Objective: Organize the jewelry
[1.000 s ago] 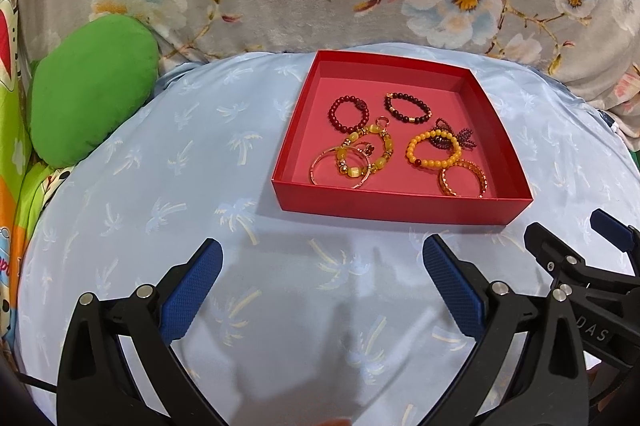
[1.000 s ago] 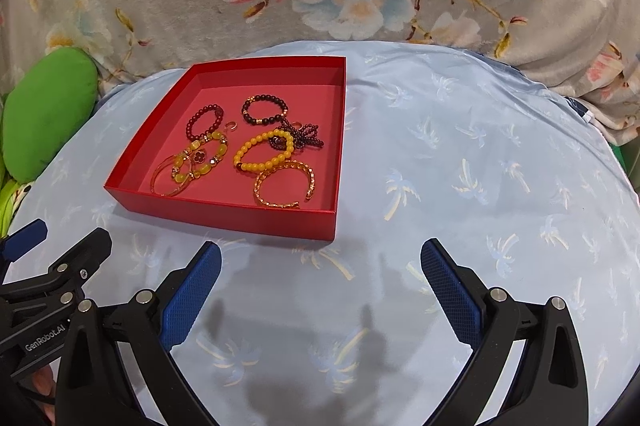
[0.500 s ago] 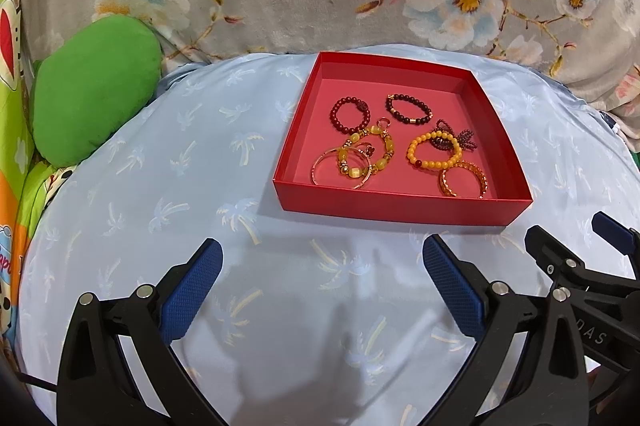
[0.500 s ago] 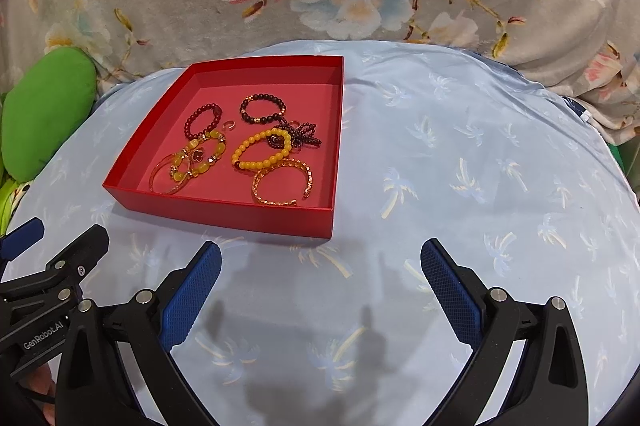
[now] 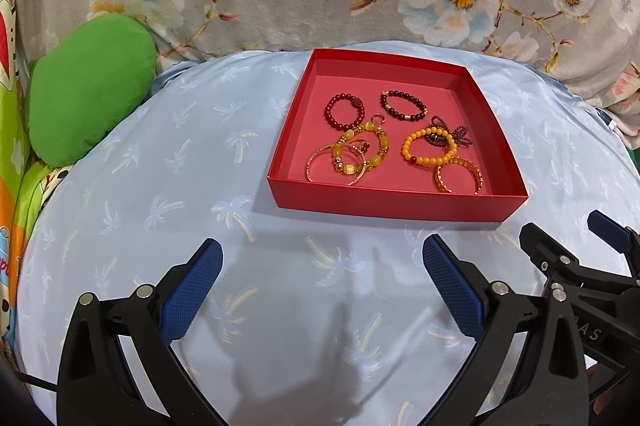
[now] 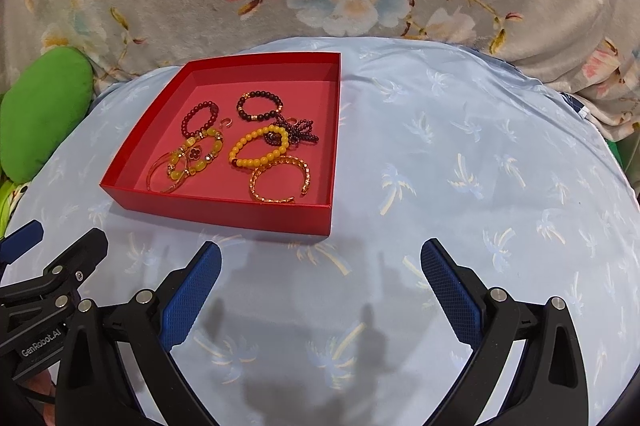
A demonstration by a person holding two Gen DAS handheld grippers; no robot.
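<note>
Done: all bracelets [image 5: 430,149] seen lie in the red tray [image 5: 394,203].
Left: perhaps untangling.
Left gripper [image 5: 318,284]: released, empty.
Right gripper [image 6: 320,282]: released, empty.

Readable text, two spots only. Right wrist view: white "GenRobot.AI" printed on the black plastic body of the left claw [image 6: 24,238], lower left corner. Left wrist view: white letters "AS" on the black plastic body of the right claw [image 5: 576,238], lower right, rest of the word cut off. Nothing else legible.
</note>
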